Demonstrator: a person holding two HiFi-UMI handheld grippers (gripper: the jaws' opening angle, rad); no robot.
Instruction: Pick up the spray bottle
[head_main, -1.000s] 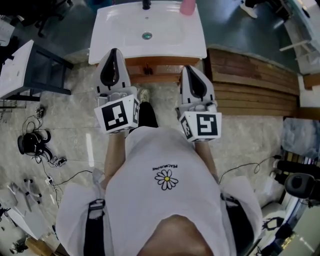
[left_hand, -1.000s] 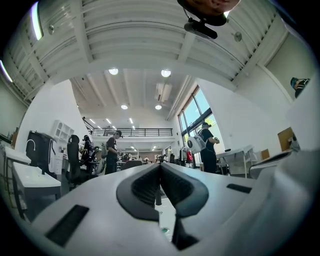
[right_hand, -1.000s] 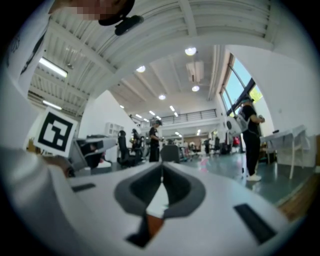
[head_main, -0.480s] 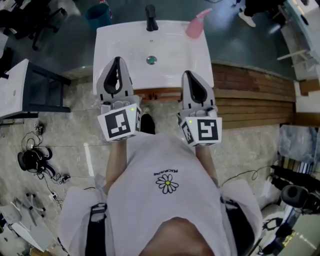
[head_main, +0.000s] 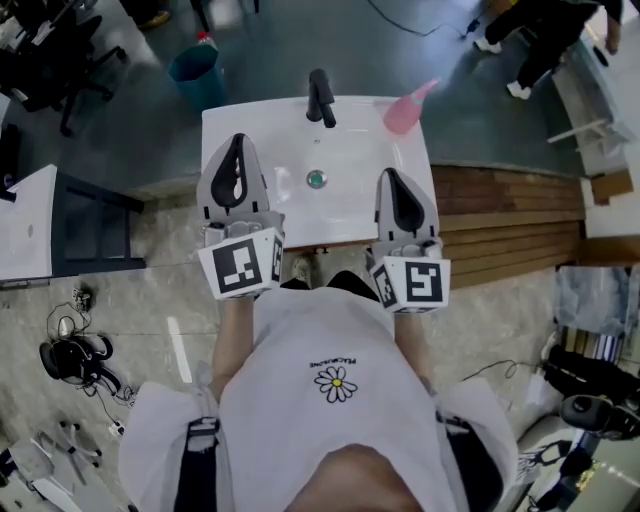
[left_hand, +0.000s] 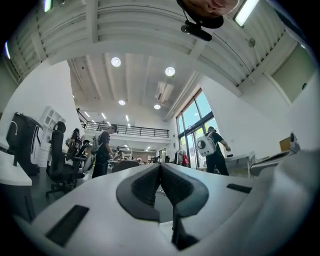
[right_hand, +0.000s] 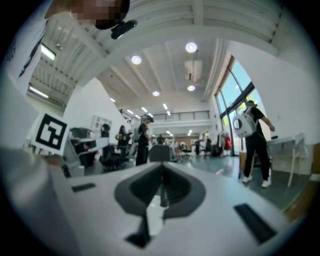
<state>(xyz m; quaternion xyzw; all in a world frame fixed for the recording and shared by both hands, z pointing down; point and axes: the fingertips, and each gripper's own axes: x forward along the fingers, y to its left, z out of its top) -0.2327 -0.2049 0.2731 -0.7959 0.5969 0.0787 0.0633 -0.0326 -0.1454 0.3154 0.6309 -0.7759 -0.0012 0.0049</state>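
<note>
Advanced over the sink (head_main: 270, 125), left hand-held gripper (head_main: 238, 142) and right hand-held gripper (head_main: 391, 175) are closed, empty; spray bottle (head_main: 402, 113) stands beyond the right.

I am working in an open lab-office hall: office chairs (left_hand: 62, 160), mezzanine railing (left_hand: 135, 131), tall windows (left_hand: 195, 117), freestanding washbasin (head_main: 335, 215).

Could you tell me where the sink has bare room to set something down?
The back left corner of the sink, left of the faucet, is bare. So is the basin around the drain, between the left gripper and the right gripper. The back right corner is taken by the spray bottle.
</note>
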